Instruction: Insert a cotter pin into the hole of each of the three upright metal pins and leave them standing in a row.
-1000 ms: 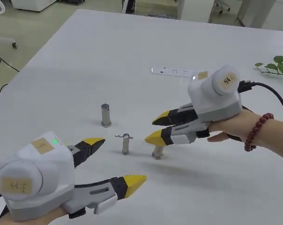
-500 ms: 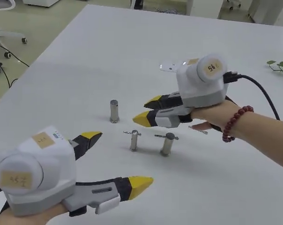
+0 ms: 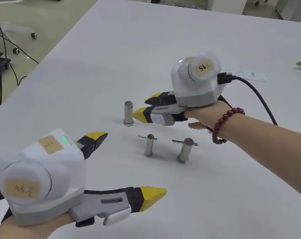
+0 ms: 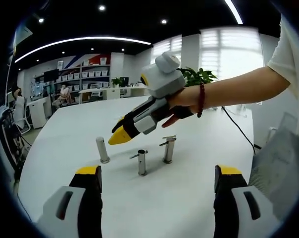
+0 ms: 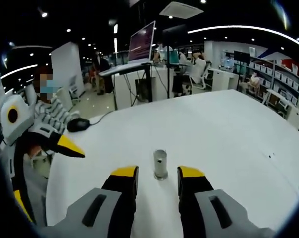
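lower left, the white-and-black, yellow-tipped left gripper (image 3: 124, 164) hangs empty, jaws wide apart. mid-frame stand a smooth steel cylindrical pin (image 3: 149, 145) and its twin (image 3: 184, 150), each crossed by a thin wire cotter (image 3: 143, 136). above, the right gripper (image 3: 146, 106), jaws slightly parted and empty, sits just beside the bare polished pin (image 3: 128, 113). a nudge could topple that narrow post on the slick white table (image 3: 90, 59).
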A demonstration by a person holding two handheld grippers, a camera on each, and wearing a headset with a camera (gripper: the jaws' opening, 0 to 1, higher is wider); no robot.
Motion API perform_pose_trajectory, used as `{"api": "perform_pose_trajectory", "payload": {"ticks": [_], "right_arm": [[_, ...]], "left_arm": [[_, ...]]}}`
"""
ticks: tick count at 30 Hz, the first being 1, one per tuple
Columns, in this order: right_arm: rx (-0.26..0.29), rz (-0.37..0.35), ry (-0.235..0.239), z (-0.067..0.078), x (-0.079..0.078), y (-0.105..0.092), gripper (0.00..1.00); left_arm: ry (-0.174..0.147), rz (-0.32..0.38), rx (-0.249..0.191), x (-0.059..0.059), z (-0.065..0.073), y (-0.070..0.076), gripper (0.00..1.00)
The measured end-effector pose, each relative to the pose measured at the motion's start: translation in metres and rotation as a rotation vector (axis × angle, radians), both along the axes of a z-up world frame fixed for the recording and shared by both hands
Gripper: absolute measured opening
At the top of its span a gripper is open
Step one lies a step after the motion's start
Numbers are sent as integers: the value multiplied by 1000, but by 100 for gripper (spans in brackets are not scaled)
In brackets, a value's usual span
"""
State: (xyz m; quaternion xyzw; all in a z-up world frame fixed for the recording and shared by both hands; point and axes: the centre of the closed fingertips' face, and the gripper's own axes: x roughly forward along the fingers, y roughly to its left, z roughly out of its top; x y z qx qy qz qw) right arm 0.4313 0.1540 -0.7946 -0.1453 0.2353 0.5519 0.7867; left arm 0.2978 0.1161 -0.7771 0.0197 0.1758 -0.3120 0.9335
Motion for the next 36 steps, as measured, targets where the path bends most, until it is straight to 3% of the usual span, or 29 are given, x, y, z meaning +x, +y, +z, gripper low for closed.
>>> {"api": "perform_pose_trajectory", "payload": {"ticks": [14, 27, 36], "right_arm": [[9, -4, -28, -12, 6, 23, 25], [7, -28, -5, -22, 11, 23, 17], [11, -24, -18, -23, 15, 27, 15]], "left_arm": [[11, 17, -36, 5, -1, 4, 99], [25, 9, -32, 7, -6, 5, 97], [33, 6, -28, 6, -8, 7, 95]]}}
